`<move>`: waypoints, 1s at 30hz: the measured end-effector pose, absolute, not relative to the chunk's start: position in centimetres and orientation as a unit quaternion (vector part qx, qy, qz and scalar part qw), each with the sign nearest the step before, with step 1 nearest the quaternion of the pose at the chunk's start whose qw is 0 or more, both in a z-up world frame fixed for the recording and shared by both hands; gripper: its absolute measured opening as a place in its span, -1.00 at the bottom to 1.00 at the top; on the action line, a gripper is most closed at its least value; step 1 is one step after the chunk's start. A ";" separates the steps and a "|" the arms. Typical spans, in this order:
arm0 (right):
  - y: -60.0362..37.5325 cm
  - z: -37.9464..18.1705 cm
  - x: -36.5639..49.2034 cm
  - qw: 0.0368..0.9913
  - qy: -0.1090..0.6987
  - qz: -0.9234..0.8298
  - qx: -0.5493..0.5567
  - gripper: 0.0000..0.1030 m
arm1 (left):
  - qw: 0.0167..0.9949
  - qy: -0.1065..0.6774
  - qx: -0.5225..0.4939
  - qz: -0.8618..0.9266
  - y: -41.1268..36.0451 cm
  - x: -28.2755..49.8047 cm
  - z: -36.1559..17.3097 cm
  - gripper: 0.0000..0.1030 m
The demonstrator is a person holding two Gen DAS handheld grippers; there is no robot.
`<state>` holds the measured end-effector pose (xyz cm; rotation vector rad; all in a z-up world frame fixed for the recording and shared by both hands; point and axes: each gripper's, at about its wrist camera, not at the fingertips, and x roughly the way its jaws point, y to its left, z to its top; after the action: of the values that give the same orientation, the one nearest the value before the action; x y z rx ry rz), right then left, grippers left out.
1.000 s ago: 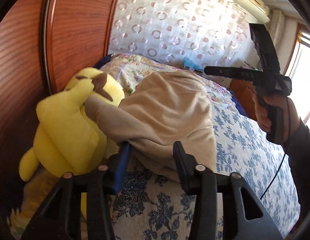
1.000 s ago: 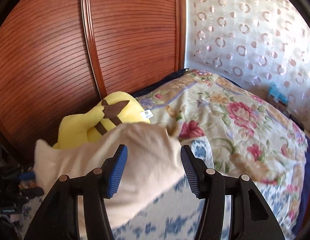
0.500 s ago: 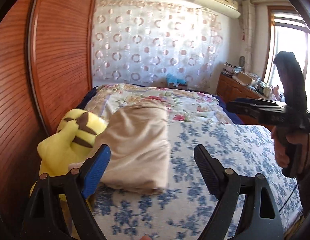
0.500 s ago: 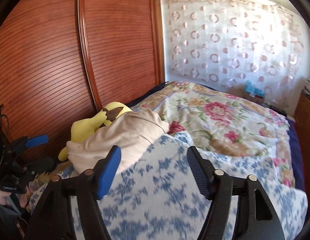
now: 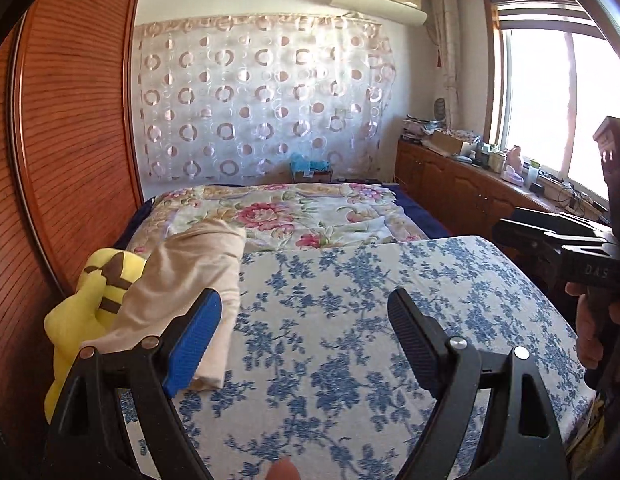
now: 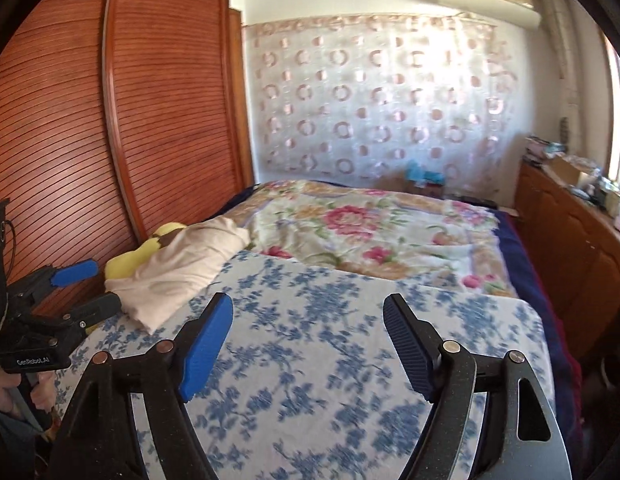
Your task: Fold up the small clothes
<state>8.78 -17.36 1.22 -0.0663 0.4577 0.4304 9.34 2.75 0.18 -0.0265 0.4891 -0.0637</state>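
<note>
Garment (image 5: 189, 280) lies folded against the plush (image 5: 93, 292), both grippers' jaws empty, the right's opening; next, likely fetch another.

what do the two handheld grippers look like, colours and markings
Both are black plastic frames with silver rivets. Left gripper and right gripper each have one blue ribbed pad and one black ribbed pad. The left gripper's body carries white GenRobot.AI lettering in the right wrist view. No sleeve is clearly visible.

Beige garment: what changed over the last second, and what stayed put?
Both tongs, left and right, let go of the beige garment and drew back from it, the right's jaws opening. It lies folded against the yellow plush toy, which stayed.
</note>
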 end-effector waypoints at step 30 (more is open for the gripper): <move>-18.2 3.5 -3.1 0.979 0.174 0.103 0.001 0.54 | 0.976 0.216 -0.003 -0.014 -1.1 6.3 4.6 0.67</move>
<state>-3.11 -18.16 3.49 0.0024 0.3495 0.2084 6.28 -1.06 4.60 -0.0066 0.4350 -0.0292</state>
